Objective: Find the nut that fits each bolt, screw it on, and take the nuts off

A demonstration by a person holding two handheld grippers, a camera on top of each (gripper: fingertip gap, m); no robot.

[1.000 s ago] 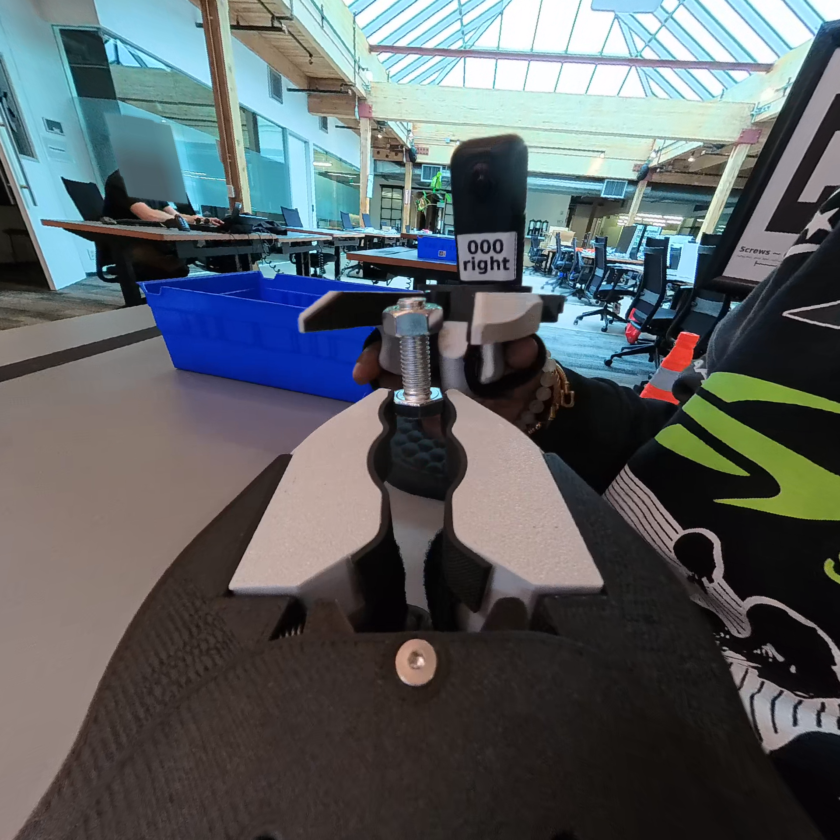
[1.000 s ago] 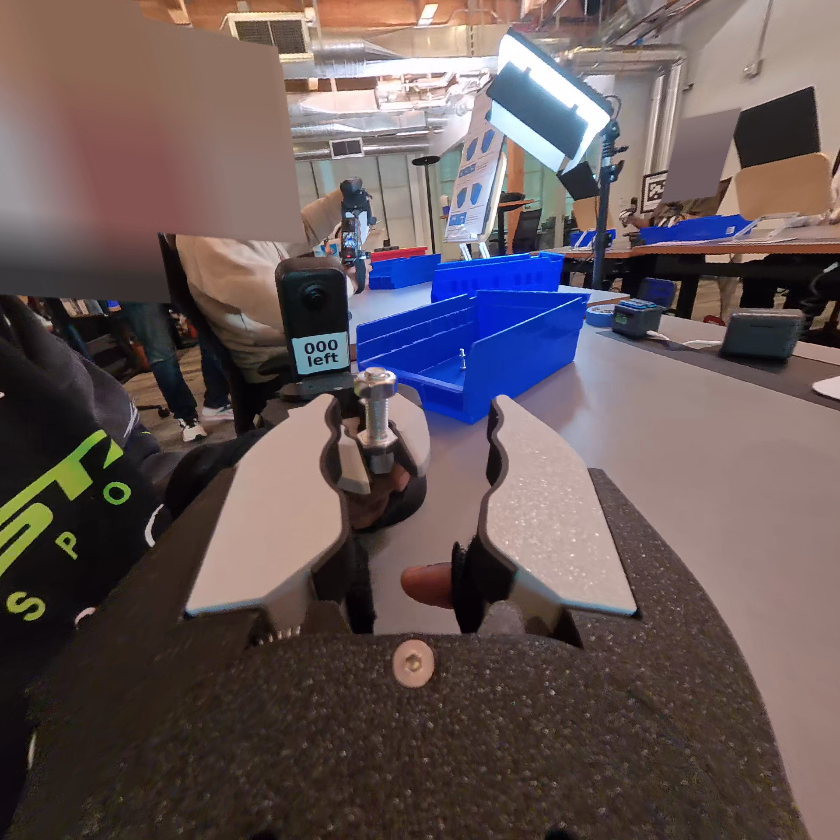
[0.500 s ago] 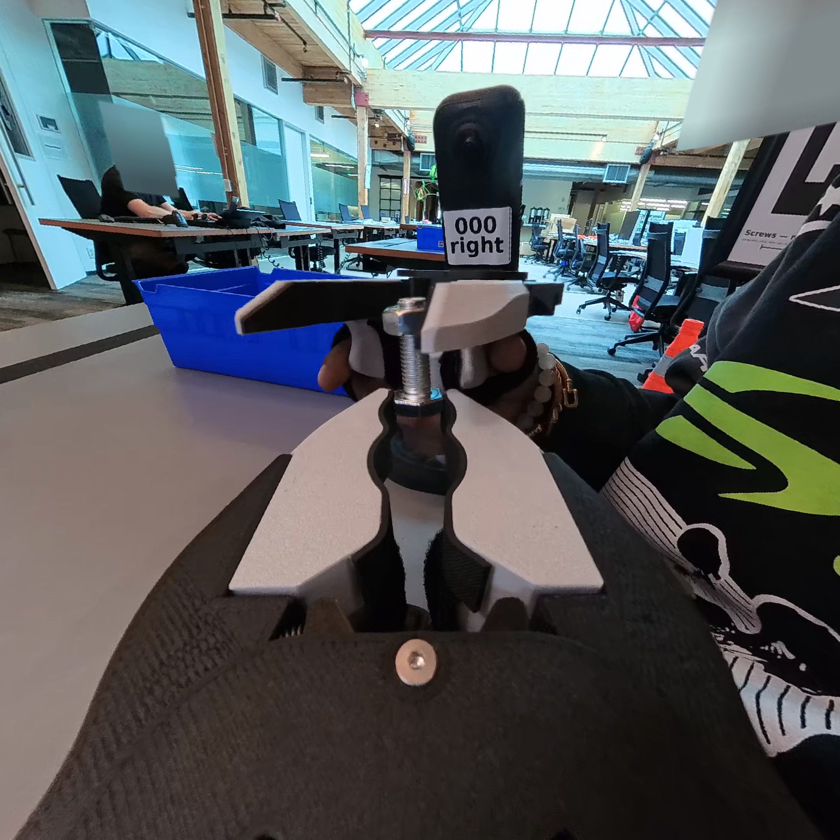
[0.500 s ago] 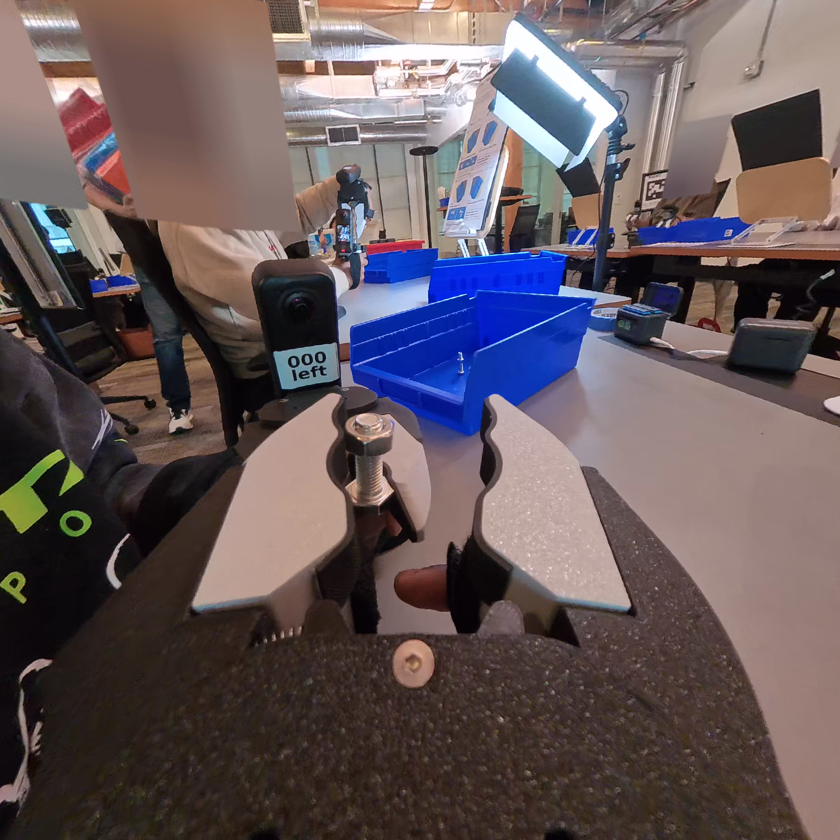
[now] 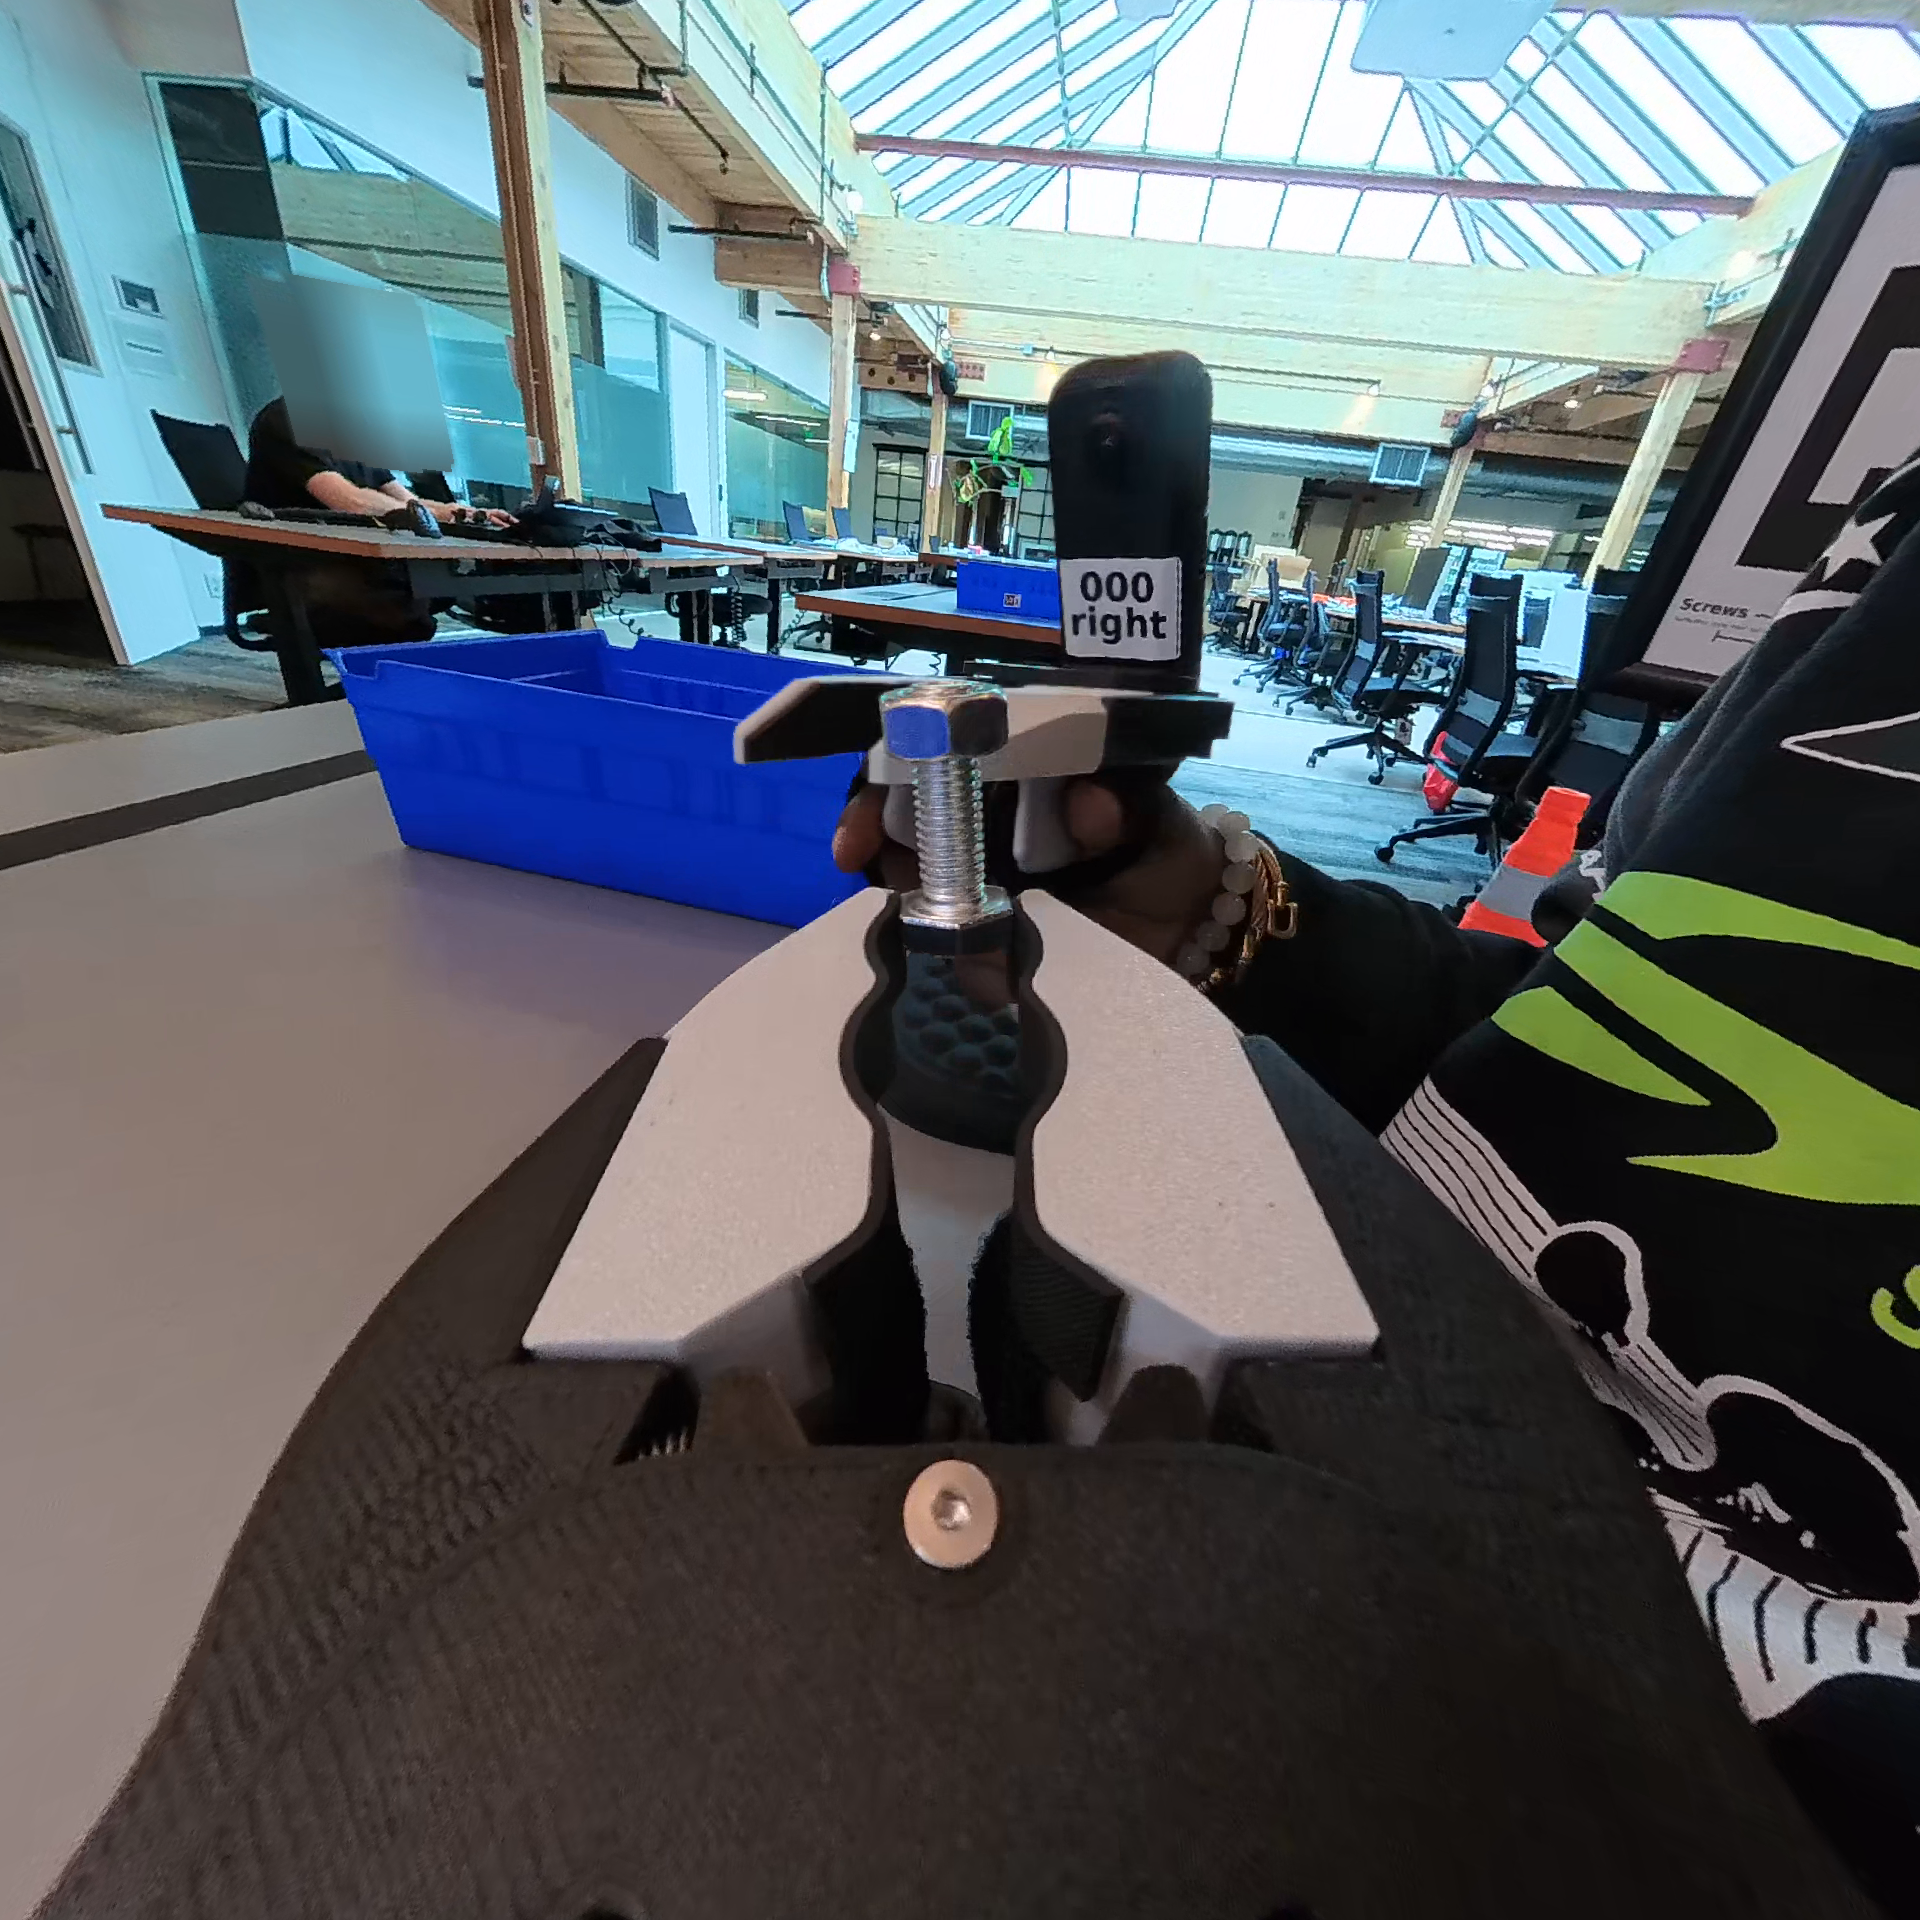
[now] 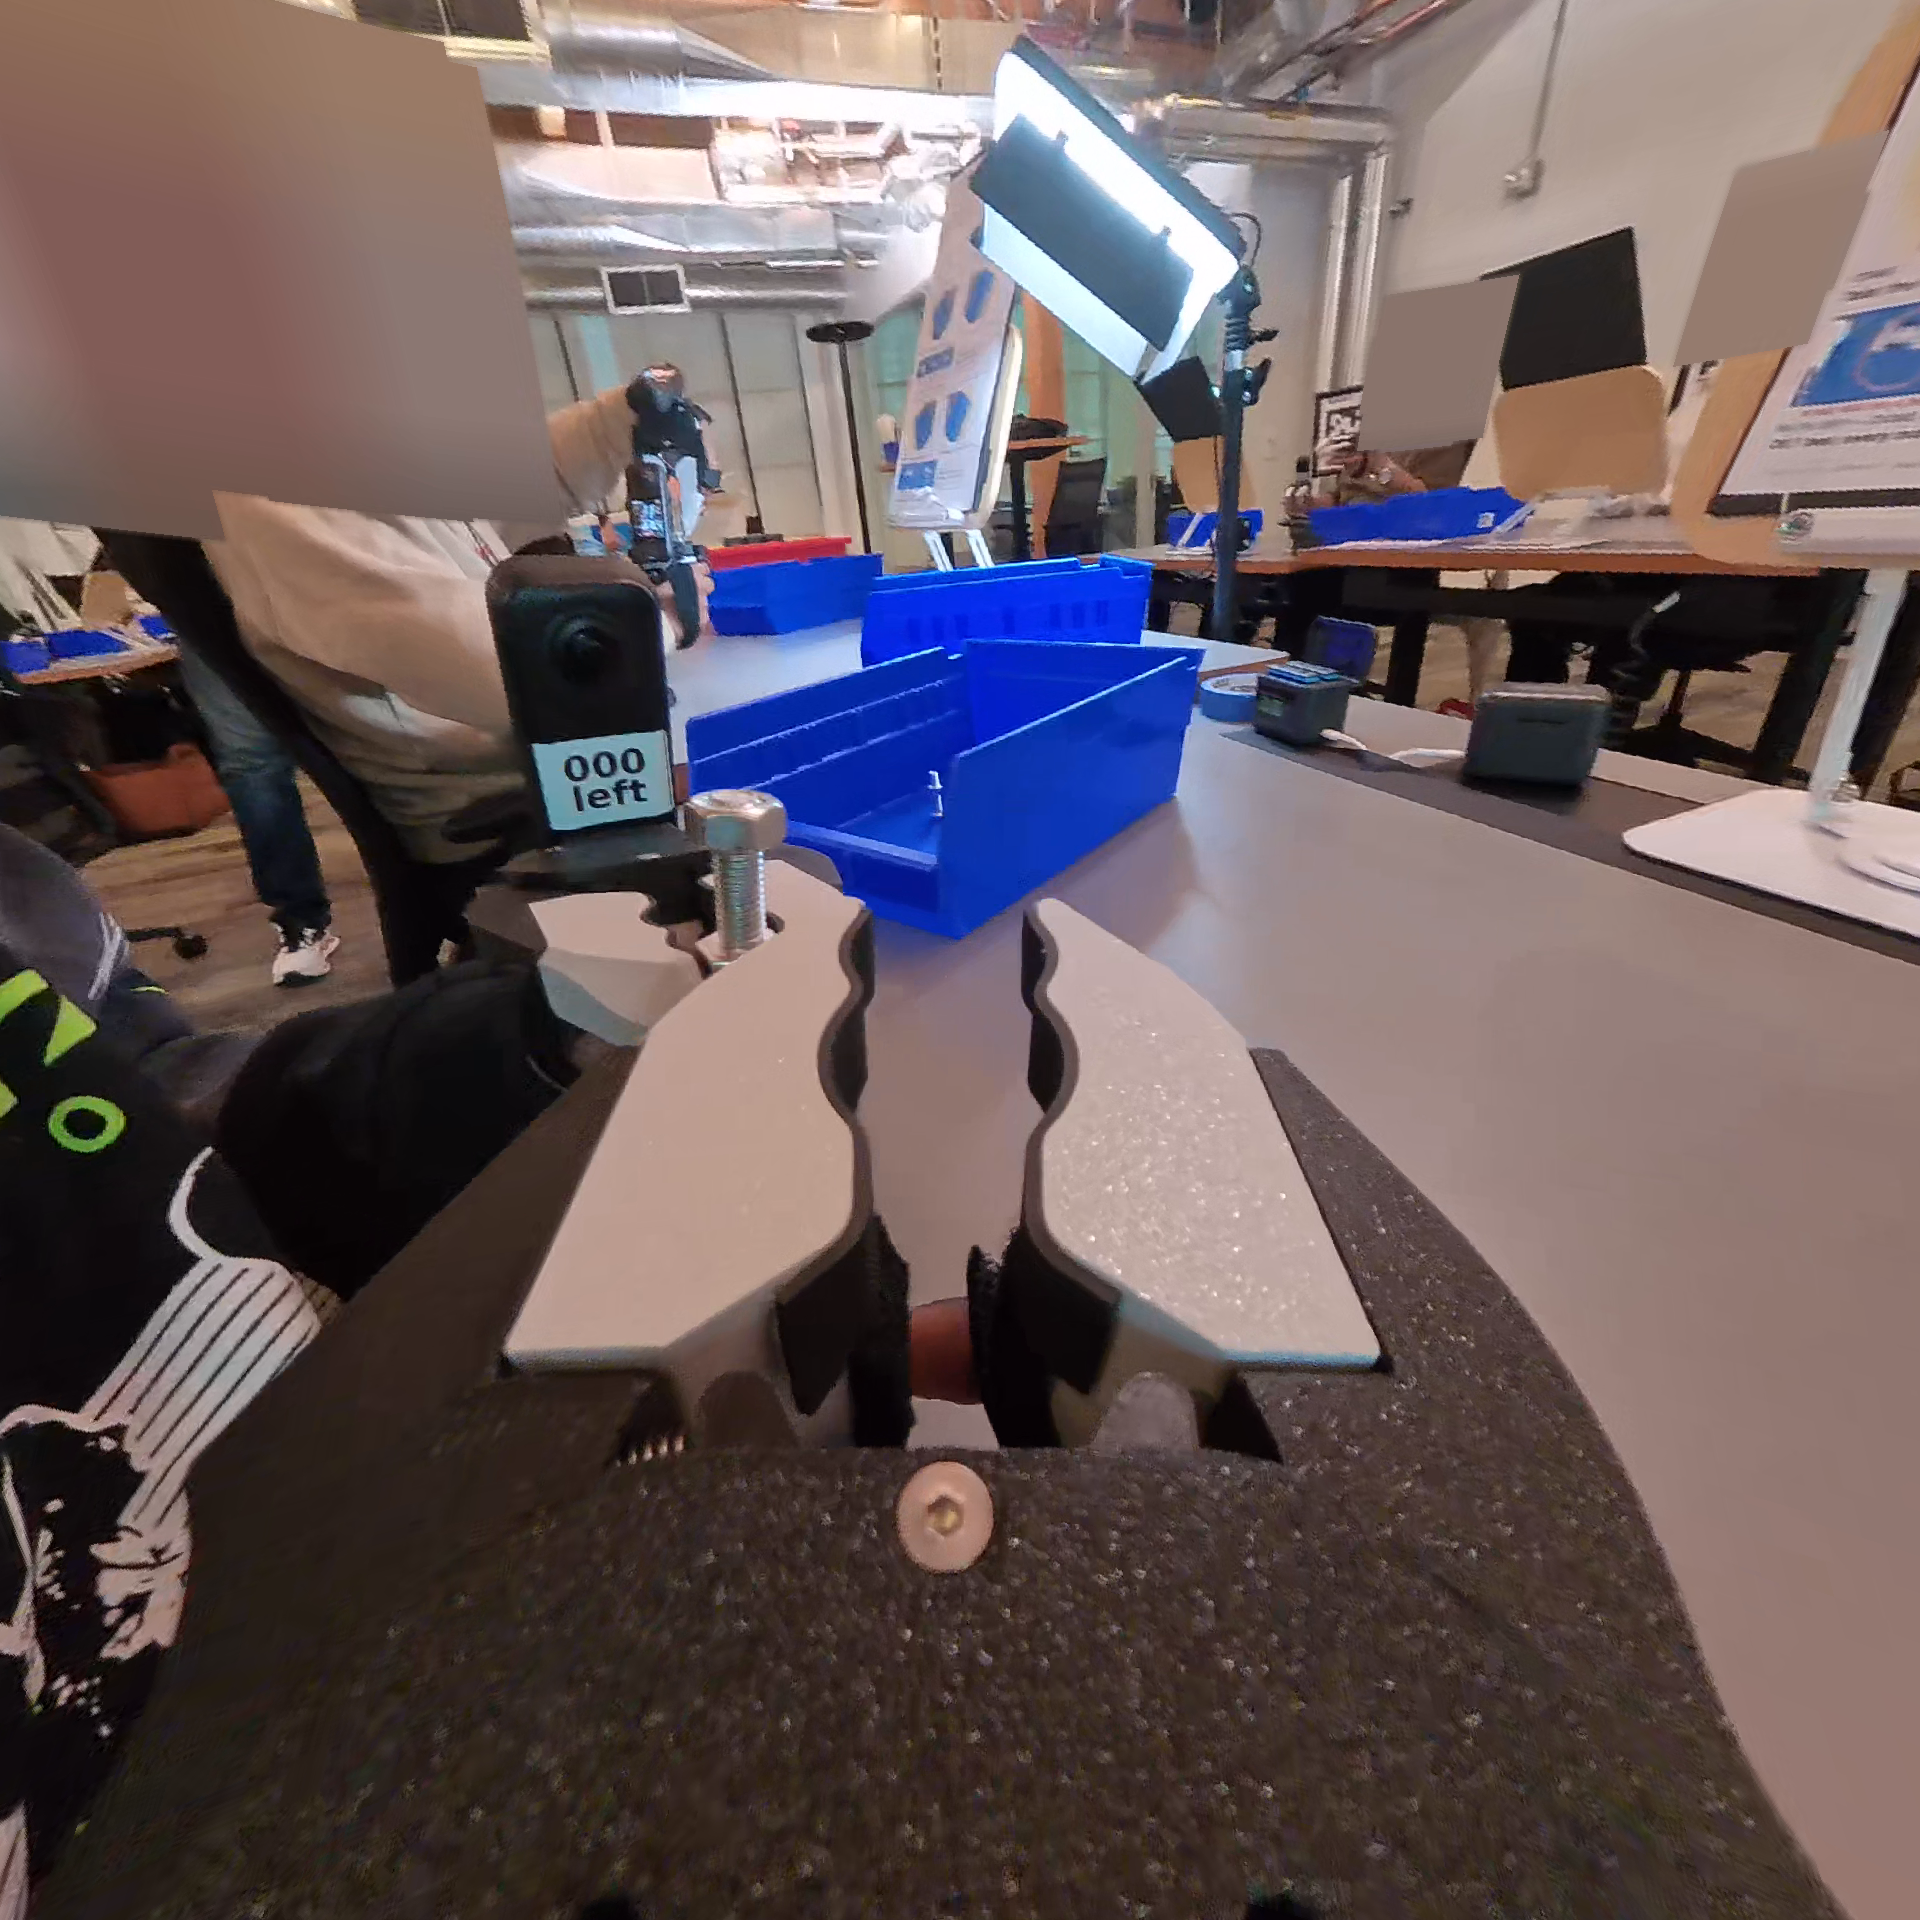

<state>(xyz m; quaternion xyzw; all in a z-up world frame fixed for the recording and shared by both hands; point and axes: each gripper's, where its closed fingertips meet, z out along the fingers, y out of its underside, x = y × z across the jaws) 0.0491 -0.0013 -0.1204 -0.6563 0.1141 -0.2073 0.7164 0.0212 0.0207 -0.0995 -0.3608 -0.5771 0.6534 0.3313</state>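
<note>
While the left gripper [image 5: 951, 914] pinches the silver hex nut [image 5: 954, 921] on the upright threaded steel bolt [image 5: 943, 821], the right gripper [image 6: 945, 961], spread and empty beside it, could knock it askew

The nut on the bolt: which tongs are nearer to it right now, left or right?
Left. The left tongs are clamped on the nut, bolt pointing up. The right tongs sit beside the bolt, nothing between their fingers.
</note>
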